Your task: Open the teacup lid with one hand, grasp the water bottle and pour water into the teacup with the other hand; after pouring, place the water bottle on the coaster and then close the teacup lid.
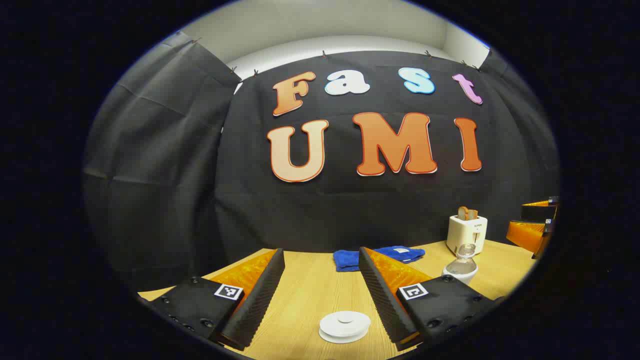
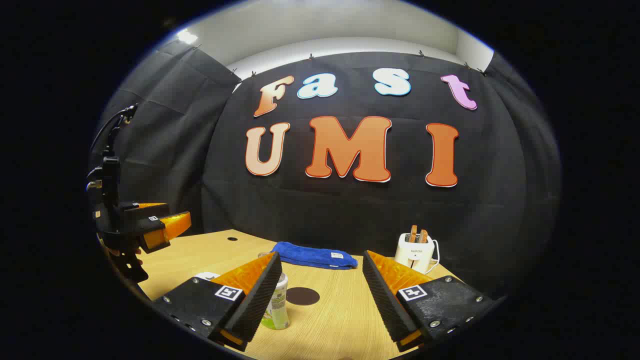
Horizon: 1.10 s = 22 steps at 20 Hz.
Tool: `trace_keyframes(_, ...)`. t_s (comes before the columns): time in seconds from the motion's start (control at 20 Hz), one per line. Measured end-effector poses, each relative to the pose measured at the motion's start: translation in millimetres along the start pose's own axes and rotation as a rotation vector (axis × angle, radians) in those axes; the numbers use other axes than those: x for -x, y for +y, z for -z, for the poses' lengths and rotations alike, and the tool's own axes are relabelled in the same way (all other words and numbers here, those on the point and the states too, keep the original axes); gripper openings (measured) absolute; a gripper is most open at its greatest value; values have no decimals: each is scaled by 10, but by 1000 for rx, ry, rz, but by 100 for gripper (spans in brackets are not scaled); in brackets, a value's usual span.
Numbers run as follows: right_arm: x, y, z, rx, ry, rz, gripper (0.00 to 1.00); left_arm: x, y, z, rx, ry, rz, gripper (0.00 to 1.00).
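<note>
Wooden desk (image 1: 310,295): pale grain, carrying everything, black cloth wall behind.
Left gripper (image 1: 320,295): low over the desk, fingers wide apart, nothing between them but bare wood and the lid; in the right gripper view it hangs at the far left (image 2: 165,227), above the desk, and there I cannot tell how its fingers stand.
Lid (image 1: 345,326): white, round, lying flat on the desk between the left fingers, nearer the right one, touching neither.
Cloth (image 1: 350,260): blue, folded, at the back of the desk by the wall; also in the right gripper view (image 2: 312,256).
Teacup (image 1: 461,267): white rim just past the left gripper's right finger, partly hidden; a clear rounded thing rises from it, too blurred to name.
Toaster (image 1: 467,234): white, two slices standing in it, behind the teacup; seen too in the right gripper view (image 2: 416,252).
Right gripper (image 2: 320,297): fingers wide apart, holding nothing; in the left gripper view it shows at the far right edge (image 1: 532,227).
Bottle (image 2: 276,307): upright on the desk, greenish label, partly behind the right gripper's left finger; touching or not, I cannot tell.
Coaster (image 2: 302,296): dark round disc, flat on the desk just right of the bottle, between the right fingers.
</note>
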State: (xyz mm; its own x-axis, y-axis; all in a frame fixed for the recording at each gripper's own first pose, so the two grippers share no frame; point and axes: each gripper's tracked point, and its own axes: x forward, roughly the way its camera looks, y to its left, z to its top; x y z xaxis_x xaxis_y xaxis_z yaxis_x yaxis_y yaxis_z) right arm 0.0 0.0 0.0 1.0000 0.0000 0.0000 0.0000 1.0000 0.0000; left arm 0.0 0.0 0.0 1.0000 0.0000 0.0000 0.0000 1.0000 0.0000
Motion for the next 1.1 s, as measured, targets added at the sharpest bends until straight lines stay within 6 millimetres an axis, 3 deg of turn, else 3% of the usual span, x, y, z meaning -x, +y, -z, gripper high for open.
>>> trace_keyframes(0.5,-7,-17,-267,-23,-50,1,97,-24,90,-319,11,-58,-6,96)
trace_keyframes(0.85,23,219,-61,-37,-19,-57,98,-29,94,-197,22,-31,6,97)
trace_keyframes(1.1,14,369,148,-19,28,-86,98,-63,20,22,36,7,60,96)
